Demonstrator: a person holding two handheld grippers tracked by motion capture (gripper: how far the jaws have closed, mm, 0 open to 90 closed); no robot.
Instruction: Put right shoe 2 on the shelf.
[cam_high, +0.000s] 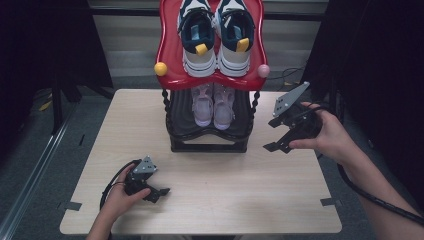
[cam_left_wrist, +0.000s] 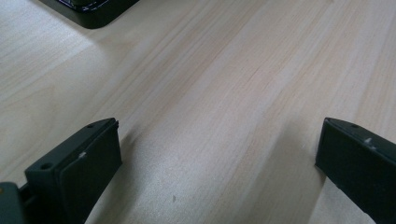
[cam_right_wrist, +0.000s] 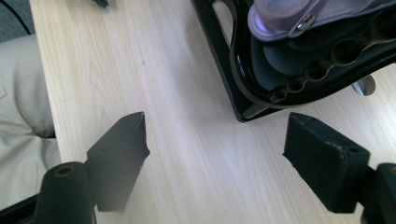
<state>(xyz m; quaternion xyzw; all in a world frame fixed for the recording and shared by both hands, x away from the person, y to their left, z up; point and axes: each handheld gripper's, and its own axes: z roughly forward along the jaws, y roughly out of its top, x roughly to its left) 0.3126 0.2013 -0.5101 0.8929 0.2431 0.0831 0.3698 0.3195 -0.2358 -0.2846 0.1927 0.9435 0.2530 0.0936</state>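
My left gripper (cam_high: 159, 191) rests low near the front-left corner of the counter (cam_high: 240, 200), jaws spread wide with nothing but bare wood grain between them in the left gripper view (cam_left_wrist: 219, 154). Further in, toward the right edge, my right gripper (cam_high: 276, 146) hangs above the counter just beside the shoe rack (cam_high: 207, 146), its jaws also well apart and empty; in the right gripper view (cam_right_wrist: 215, 154) they frame bare wood, with the front corner of the rack's black base (cam_right_wrist: 243, 107) just ahead of them.

The nearest things to that gripper are the pale pink shoes (cam_high: 213, 105) on the lower black tier, side by side with heels toward me, near the counter's middle. I judge them light and soft-sided: the uppers would give under the pads, while the heel counter and sole rim look stiffer. I'd take one by the heel or across the collar, where there is an edge to pinch. The sole's smooth rubber may slide on the pads. The upper tier leaves little room above them, so I expect a level approach.

Beyond, at the far edge, the red top tier (cam_high: 170, 40) carries white and navy sneakers (cam_high: 216, 37), bulkier and probably heavier, best held at the padded heel.
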